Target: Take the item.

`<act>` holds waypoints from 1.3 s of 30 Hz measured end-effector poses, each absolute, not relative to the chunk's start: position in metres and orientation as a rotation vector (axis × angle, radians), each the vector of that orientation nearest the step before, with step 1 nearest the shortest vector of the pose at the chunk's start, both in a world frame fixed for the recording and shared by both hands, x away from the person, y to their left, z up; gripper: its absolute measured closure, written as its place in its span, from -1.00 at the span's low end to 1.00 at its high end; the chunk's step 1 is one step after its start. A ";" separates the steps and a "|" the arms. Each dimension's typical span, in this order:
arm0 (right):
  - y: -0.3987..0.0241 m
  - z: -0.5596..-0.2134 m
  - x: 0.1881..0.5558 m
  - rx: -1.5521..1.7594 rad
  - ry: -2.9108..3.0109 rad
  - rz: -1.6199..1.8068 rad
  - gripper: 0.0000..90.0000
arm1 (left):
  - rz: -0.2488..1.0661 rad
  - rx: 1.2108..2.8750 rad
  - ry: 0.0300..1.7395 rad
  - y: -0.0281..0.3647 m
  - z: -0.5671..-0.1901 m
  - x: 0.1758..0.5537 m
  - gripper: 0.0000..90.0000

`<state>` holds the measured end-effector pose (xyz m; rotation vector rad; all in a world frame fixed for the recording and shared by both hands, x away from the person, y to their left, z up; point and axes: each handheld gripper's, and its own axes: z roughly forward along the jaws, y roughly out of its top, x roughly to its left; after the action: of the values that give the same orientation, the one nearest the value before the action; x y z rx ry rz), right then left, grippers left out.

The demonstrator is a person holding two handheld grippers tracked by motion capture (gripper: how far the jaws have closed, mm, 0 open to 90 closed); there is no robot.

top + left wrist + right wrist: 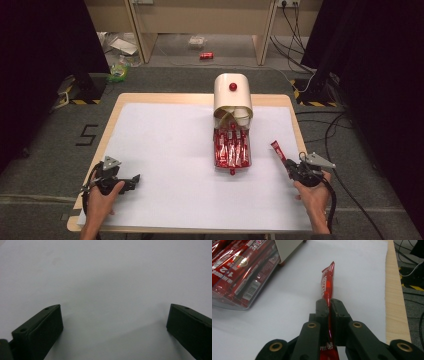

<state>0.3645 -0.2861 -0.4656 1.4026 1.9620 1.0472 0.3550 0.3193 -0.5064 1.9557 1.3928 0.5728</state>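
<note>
to the right of the clear tray (248,161), near the counter's (150,99) right edge, your right gripper (287,163) has its jaws closed on a red sachet stick (277,149). in the right gripper view the stick (327,282) runs up between the two pads and sticks out well past them, its free end lifted over the white sheet (352,272), while its lower end trails back between the gripper's arms. the stick is apart from the tray, not touching it.

the tray lies on the sheet just in front of a cream dispenser (233,95) with a red knob (233,86), and it is packed with more red sachets (231,148) lying side by side. in the right gripper view those sachets (239,262) show through the tray's clear wall (232,305).

far to the left of the tray, at the counter's near left corner, your left gripper (131,181) rests low over the sheet. in the left gripper view its jaws stand wide apart with bare white paper (107,290) between them, holding nothing.
</note>
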 end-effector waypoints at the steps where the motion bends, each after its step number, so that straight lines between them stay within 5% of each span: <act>1: -0.286 -0.466 0.365 1.407 1.961 1.046 0.89 | 0.573 1.956 1.393 0.319 -0.506 0.355 -1.00; 39: -0.281 -0.478 0.368 1.404 2.024 1.016 0.84 | 0.573 1.956 1.393 0.319 -0.506 0.355 -1.00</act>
<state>0.3684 -0.2808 -0.4778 1.4042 2.0237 1.0155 0.3550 0.3193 -0.5064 1.9559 1.3928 0.5732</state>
